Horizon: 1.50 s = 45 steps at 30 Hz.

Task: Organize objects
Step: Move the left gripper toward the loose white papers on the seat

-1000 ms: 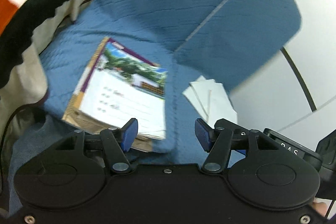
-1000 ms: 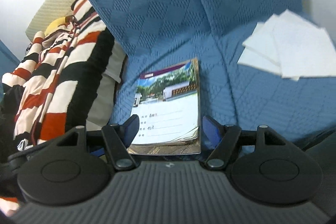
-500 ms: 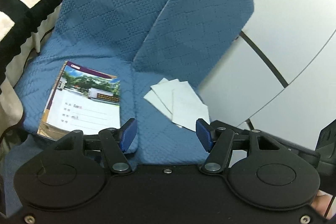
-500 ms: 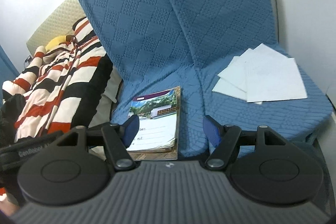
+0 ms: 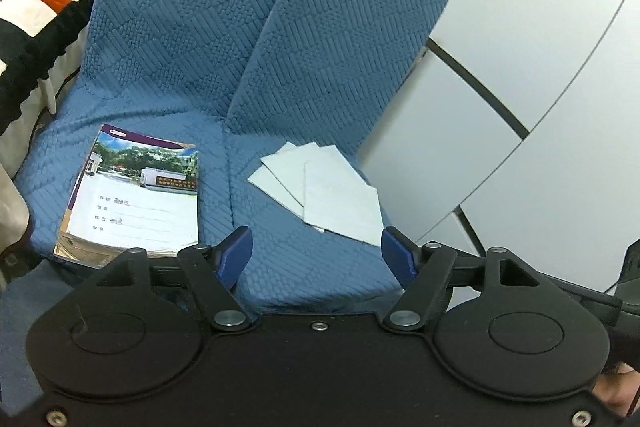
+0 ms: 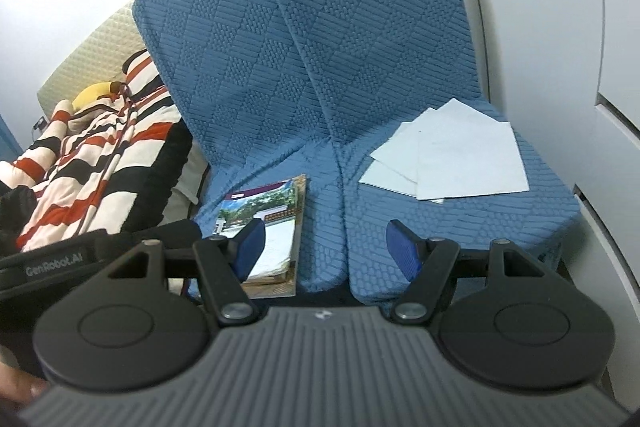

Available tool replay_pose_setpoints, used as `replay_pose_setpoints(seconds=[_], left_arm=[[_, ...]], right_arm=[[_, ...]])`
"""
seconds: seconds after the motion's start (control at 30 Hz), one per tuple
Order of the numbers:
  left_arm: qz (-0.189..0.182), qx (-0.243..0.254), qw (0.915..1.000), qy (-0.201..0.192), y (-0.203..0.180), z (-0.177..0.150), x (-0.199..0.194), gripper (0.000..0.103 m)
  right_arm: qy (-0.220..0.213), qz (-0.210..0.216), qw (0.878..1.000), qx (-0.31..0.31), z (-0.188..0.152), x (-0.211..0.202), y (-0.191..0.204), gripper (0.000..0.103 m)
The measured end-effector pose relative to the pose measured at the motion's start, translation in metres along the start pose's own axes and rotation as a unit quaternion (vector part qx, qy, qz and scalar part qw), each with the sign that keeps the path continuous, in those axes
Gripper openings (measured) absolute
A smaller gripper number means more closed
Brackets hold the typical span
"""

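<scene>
A stack of notebooks (image 5: 136, 193) with a photo cover lies on the left blue seat cushion (image 5: 208, 211); it also shows in the right wrist view as notebooks (image 6: 276, 227). Loose white paper sheets (image 5: 324, 187) lie fanned on the right cushion, seen too as sheets (image 6: 460, 155). My left gripper (image 5: 316, 255) hovers before the seat edge, its jaws opening with nothing between them. My right gripper (image 6: 324, 247) is open and holds nothing, its left fingertip (image 6: 250, 247) overlapping the notebooks in the picture.
Two blue quilted seat backs (image 6: 320, 27) rise behind the cushions. A striped red, black and white blanket (image 6: 100, 155) with a yellow plush toy (image 6: 98, 91) lies to the left. White panelled walls (image 5: 540, 67) stand to the right.
Both grippers have pulled back and up from the seat, so notebooks and papers look smaller and farther. The left gripper's jaws have widened and its view has levelled out.
</scene>
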State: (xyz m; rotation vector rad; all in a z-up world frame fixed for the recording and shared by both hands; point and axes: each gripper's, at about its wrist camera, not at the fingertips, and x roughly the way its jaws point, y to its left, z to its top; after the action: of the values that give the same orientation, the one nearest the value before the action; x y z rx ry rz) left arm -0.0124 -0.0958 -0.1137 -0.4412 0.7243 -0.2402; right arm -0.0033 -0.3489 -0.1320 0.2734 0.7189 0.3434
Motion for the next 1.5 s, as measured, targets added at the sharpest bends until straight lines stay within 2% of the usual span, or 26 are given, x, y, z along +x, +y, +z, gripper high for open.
replay_pose_setpoints(seconds=[0.1,0.17,0.23,0.4,0.6,0.83,0.9,0.97,1.27,1.4,1.5], left_arm=[[0.007,0.011,0.9999,0.004,-0.010,-0.004,0.002,0.074],[0.007,0.018,0.9998,0.005,-0.017,-0.004,0.003,0.082],[0.009,0.031,0.9995,0.003,-0.024,-0.004,0.003,0.084],[0.008,0.053,0.9986,-0.001,-0.039,-0.004,0.004,0.098],[-0.003,0.058,0.9983,0.003,-0.041,-0.006,0.009,0.101],[0.001,0.058,0.9983,0.005,-0.030,-0.002,0.030,0.102],[0.000,0.058,0.9983,0.007,-0.025,0.000,0.041,0.102],[-0.001,0.060,0.9982,0.010,-0.021,0.001,0.053,0.102],[-0.003,0.078,0.9969,0.007,-0.016,0.007,0.110,0.102],[-0.001,0.056,0.9984,0.010,-0.001,0.013,0.140,0.102],[0.003,0.060,0.9982,0.005,0.007,0.014,0.160,0.102]], right_arm=[[-0.002,-0.009,1.000,0.003,-0.002,-0.006,-0.008,0.070],[-0.005,-0.016,1.000,0.005,-0.005,-0.010,-0.014,0.070],[-0.005,-0.016,1.000,0.003,-0.007,-0.013,-0.019,0.070],[-0.001,-0.024,1.000,0.003,-0.010,-0.013,-0.027,0.070],[-0.001,-0.032,0.999,0.005,-0.011,-0.011,-0.031,0.070],[0.004,-0.052,0.998,0.020,-0.011,0.004,-0.043,0.071],[0.006,-0.056,0.998,0.018,-0.011,0.011,-0.046,0.074],[0.004,-0.062,0.998,0.016,-0.011,0.017,-0.049,0.084],[0.004,-0.102,0.994,0.030,-0.013,0.056,-0.076,0.085],[-0.002,-0.114,0.993,0.043,-0.016,0.074,-0.094,0.085],[0.000,-0.128,0.991,0.043,-0.017,0.087,-0.107,0.085]])
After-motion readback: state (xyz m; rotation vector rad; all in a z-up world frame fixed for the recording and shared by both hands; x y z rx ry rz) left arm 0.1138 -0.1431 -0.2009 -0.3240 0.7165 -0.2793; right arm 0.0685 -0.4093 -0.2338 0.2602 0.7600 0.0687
